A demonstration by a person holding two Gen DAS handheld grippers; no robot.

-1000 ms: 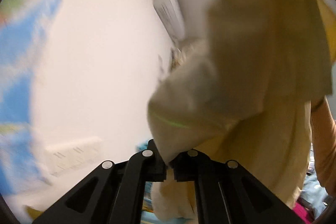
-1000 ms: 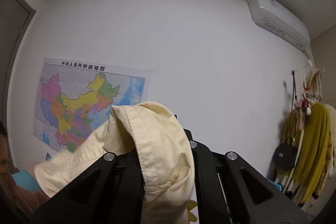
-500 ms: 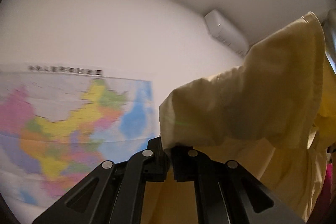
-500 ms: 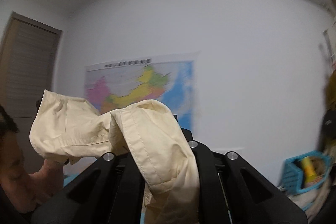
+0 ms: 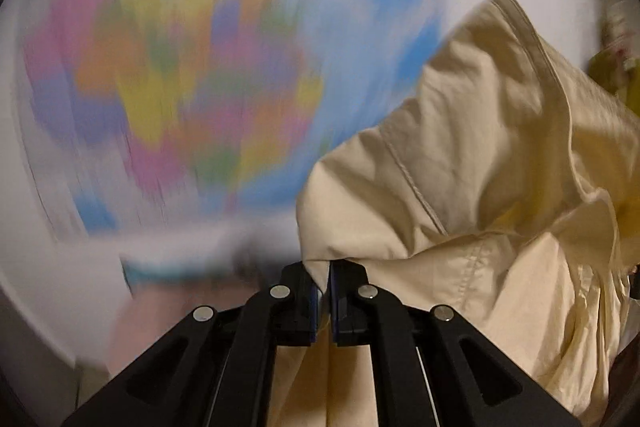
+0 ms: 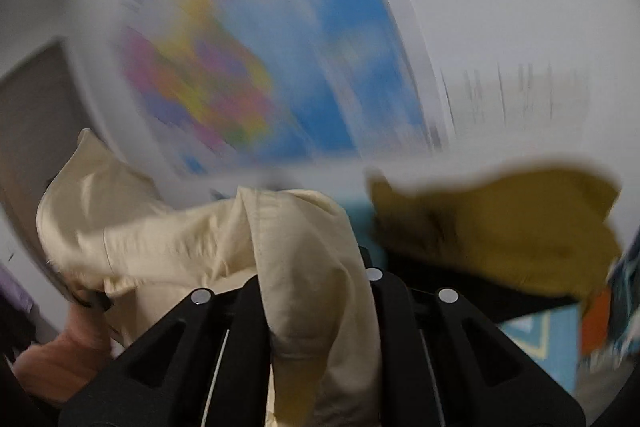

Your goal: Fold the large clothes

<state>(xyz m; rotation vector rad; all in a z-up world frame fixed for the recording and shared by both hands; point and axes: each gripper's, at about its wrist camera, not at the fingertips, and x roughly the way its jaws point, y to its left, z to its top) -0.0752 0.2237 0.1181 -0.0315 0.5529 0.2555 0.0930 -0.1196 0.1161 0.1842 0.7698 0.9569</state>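
A cream shirt [image 5: 472,187] is held aloft before a blurred wall map [image 5: 208,67], clamped in the left hand-held gripper [image 5: 325,283] and right hand-held gripper [image 6: 316,267]; spreading it flat at 6 o'clock seemingly follows.

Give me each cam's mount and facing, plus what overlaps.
Left wrist: sits on the left claw, facing a blurred multicoloured wall map; claw shut on the cream cotton garment.
Right wrist: sits on the right claw, facing the same map, a mustard-yellow cloth at right; garment draped over the claw, person's arm lower left.
Shared: map, garment.
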